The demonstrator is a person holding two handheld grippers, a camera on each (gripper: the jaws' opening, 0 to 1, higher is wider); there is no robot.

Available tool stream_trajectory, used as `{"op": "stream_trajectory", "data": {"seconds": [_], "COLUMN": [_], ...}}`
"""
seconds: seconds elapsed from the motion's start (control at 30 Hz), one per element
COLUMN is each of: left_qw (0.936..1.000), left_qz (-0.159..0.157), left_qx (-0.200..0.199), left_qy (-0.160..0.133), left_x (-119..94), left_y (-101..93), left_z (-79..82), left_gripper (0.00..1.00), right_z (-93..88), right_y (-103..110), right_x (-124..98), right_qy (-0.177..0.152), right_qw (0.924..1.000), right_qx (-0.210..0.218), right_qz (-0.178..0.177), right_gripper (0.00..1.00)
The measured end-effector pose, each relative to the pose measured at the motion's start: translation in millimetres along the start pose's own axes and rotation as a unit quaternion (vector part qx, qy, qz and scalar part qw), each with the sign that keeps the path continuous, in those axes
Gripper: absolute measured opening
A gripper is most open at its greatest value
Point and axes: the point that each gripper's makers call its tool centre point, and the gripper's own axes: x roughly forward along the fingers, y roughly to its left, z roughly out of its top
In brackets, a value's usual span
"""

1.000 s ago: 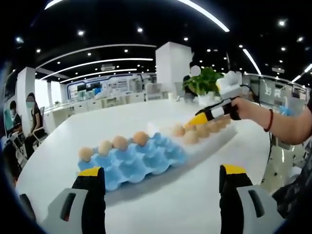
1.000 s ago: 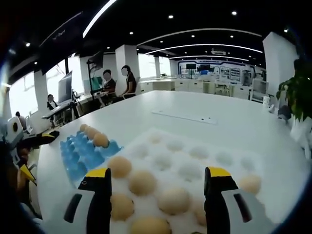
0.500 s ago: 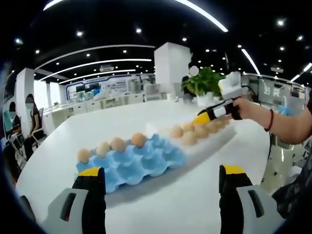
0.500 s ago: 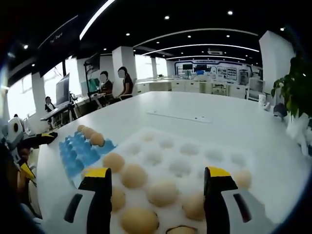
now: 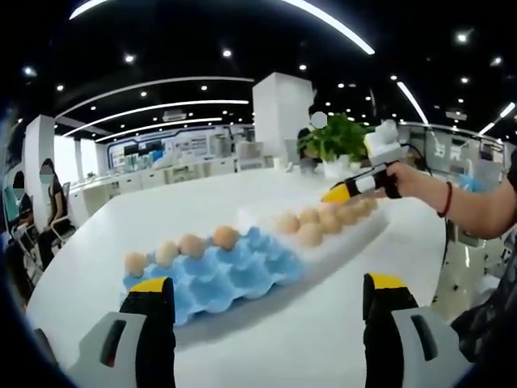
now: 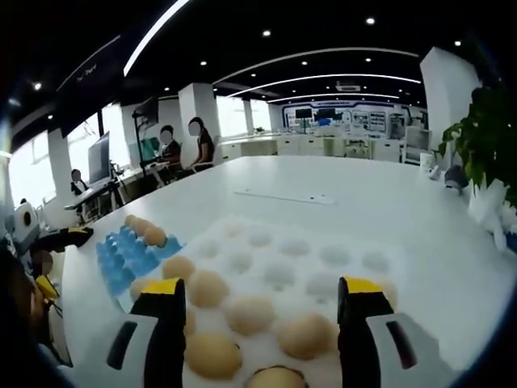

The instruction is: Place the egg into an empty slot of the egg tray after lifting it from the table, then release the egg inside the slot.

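Two egg trays are sitting end to end on the white table [image 5: 266, 347]: a blue egg tray [image 5: 216, 275] and a white egg tray [image 6: 323, 259]. In the left gripper view we are holding the left tool [image 5: 266, 311] above the table, short of the blue egg tray, its jaws spread wide with nothing between them. Four brown eggs [image 5: 179, 246] are lining the far edge of the blue egg tray, leaving its nearer slots bare. Beyond it, the right tool [image 5: 355, 186] is hovering over the white egg tray, gripped in our right hand [image 5: 408, 179].

In the right gripper view we are looking down along the right tool [image 6: 262, 311], whose jaws are also standing wide apart and pinching nothing. Several eggs [image 6: 249, 314] are resting in the near slots of the white egg tray, just under and between the jaws, while its far slots are lying unfilled. A potted plant [image 6: 485, 153] is standing at the table's far right.
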Motion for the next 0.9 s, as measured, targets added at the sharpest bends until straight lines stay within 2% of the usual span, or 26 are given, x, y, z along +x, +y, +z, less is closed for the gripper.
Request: {"op": "stream_trajectory", "data": {"seconds": [0.27,0.5,0.77,0.9], "left_qw": [1.0,1.0,1.0,1.0], "left_qz": [-0.002,-0.001,-0.001,0.003], "left_qx": [0.002,0.004,0.004,0.001], "left_qy": [-0.002,0.006,0.006,0.005], "left_x": [1,3,2,1], "left_y": [-1.2,-1.6,-1.5,-0.1], "left_z": [2.3,-1.9,-1.4,-1.4], "left_gripper": [0.98,0.98,0.98,0.98], "right_z": [-0.4,-1.7,-2.8,-4.0], "right_y": [-18,-30,-49,-57], "right_x": [-8,-13,-19,-22], "right_qy": [-0.002,0.0,-0.003,-0.004], "right_qw": [0.9998,0.9994,0.998,0.9969], "right_qx": [-0.004,-0.009,0.004,0.013], "right_qz": [-0.019,-0.035,-0.063,-0.078], "right_gripper": [0.79,0.78,0.76,0.71]}}
